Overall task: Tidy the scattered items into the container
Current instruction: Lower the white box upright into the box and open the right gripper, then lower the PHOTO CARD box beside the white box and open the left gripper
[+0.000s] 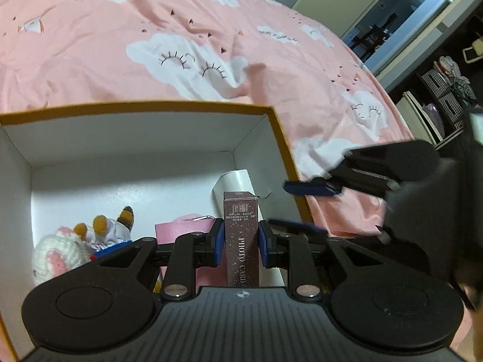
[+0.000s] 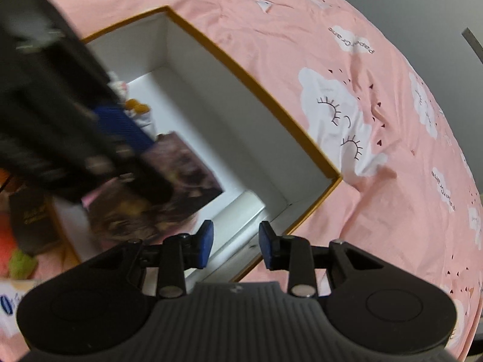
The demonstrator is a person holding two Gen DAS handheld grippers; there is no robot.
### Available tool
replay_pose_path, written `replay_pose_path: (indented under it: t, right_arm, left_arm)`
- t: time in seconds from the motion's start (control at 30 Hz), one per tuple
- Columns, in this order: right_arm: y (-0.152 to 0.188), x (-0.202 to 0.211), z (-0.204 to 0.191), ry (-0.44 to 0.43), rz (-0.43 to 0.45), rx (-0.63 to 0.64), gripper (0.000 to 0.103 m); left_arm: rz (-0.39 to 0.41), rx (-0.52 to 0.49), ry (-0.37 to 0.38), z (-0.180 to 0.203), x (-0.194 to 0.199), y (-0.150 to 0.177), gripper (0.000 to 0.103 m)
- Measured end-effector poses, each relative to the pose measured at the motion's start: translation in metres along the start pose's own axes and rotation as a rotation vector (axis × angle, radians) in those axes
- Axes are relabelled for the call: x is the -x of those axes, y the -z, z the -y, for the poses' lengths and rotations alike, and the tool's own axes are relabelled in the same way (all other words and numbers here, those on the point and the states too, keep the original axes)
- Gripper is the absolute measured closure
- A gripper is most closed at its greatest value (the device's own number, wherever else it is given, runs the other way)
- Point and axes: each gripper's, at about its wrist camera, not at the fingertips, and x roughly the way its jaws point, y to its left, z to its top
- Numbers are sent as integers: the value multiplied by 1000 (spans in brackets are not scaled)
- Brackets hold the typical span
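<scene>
From the left wrist, the photo card box [image 1: 241,241] is clamped upright between the left gripper [image 1: 241,242] pads, over the orange-rimmed box [image 1: 280,138]. From the right wrist, the right gripper [image 2: 237,246] is seen parted and empty above the box's near corner.

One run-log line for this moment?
left tongs: shut on photo card box, over container | right tongs: open, empty | plush toys: in container
</scene>
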Motion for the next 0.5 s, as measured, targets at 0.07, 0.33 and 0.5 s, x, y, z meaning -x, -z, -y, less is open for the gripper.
replay_pose_path:
  t: [0.07, 0.33, 0.5]
  right_arm:
    - [5, 4, -3, -13, 6, -9, 69]
    - [16, 12, -4, -49, 39, -35, 68]
    - [19, 8, -5, -66, 38, -53, 68]
  left_arm:
    - [-20, 37, 21, -3, -7, -2, 77]
    - [-98, 131, 4, -2, -35, -2, 77]
    - [-102, 178, -24, -3, -42, -3, 77]
